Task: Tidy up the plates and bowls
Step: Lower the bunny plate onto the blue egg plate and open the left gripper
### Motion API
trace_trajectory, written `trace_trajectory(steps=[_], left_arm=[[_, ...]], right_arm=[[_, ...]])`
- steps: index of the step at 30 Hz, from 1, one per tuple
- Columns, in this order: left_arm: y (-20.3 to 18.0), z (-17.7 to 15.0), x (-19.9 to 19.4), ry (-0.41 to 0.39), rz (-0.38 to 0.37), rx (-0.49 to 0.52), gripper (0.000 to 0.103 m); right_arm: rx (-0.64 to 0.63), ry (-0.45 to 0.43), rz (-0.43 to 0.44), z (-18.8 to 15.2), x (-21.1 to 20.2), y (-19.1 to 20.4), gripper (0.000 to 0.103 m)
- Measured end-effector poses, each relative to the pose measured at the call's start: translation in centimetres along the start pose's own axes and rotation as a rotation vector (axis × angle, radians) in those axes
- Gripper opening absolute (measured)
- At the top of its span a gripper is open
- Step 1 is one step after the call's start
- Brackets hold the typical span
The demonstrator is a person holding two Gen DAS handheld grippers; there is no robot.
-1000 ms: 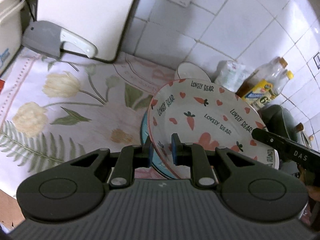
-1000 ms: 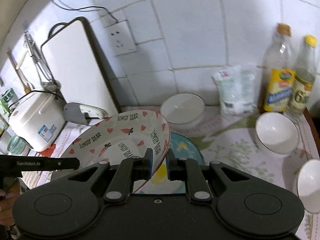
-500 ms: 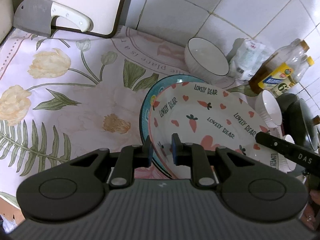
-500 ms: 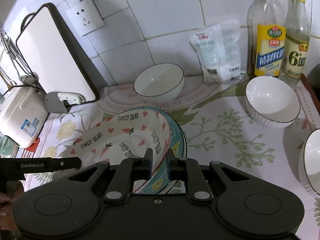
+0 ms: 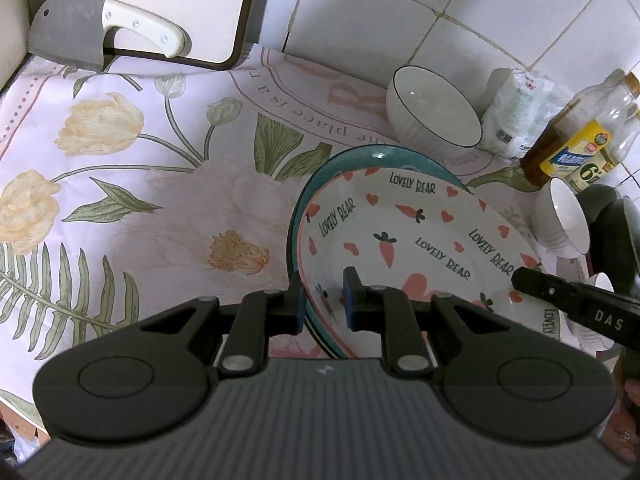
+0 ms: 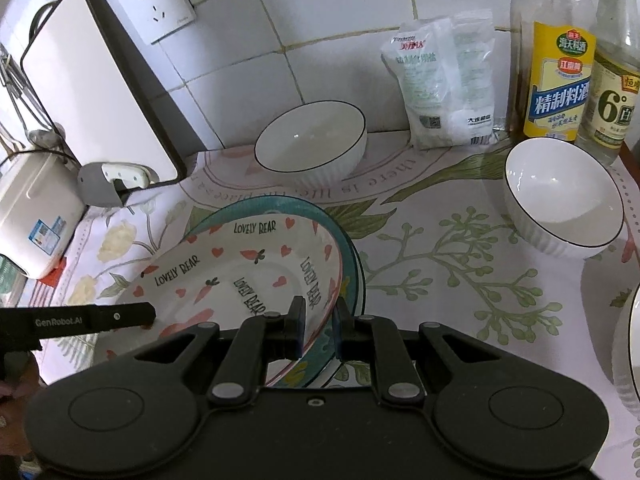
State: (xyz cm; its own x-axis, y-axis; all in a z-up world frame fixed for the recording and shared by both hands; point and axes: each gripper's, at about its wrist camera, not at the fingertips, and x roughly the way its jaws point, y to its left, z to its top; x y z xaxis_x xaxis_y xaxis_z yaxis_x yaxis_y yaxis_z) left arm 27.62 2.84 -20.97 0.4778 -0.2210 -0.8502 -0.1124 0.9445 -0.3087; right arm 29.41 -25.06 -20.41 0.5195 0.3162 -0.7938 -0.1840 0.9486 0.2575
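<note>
The carrot plate is being gripped at two sides: its left rim is being clenched by the left tool, its right rim by the right tool. It is being held tilted over the teal plate, which is lying on the bench. Whether the two plates are touching cannot be told. Stacking is judged to be almost done, with only the setting down and the release left.

Nothing is being done yet to the bowls. One bowl is sitting to the right, another farther back by the wall, and a third rim is showing at the right edge. These are judged to be left for gathering.

Against the earlier frames, the carrot plate is being seen lower and nearer the teal plate. The far bowl is being seen whole in the left view, where it was mostly hidden behind the plate.
</note>
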Motion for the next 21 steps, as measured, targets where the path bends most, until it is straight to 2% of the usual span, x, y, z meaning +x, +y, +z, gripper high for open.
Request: trace_trajectory(steps=[9, 15, 21], left_arm=[[-0.5, 0.3, 0.6, -0.016, 0.018, 0.024, 0.016], [-1.3, 0.1, 1.2, -0.005, 0.042, 0.043, 0.017], [-1.4, 0.2, 1.5, -0.002, 0.048, 0.021, 0.018]], right_arm=[[-0.017, 0.021, -0.002, -0.1, 0.9, -0.5, 0.019], [-0.109, 0.034, -0.080, -0.1, 2.0, 0.4, 0.025], [-0.127, 0.012, -0.084, -0.4, 2.5, 0.2, 0.026]])
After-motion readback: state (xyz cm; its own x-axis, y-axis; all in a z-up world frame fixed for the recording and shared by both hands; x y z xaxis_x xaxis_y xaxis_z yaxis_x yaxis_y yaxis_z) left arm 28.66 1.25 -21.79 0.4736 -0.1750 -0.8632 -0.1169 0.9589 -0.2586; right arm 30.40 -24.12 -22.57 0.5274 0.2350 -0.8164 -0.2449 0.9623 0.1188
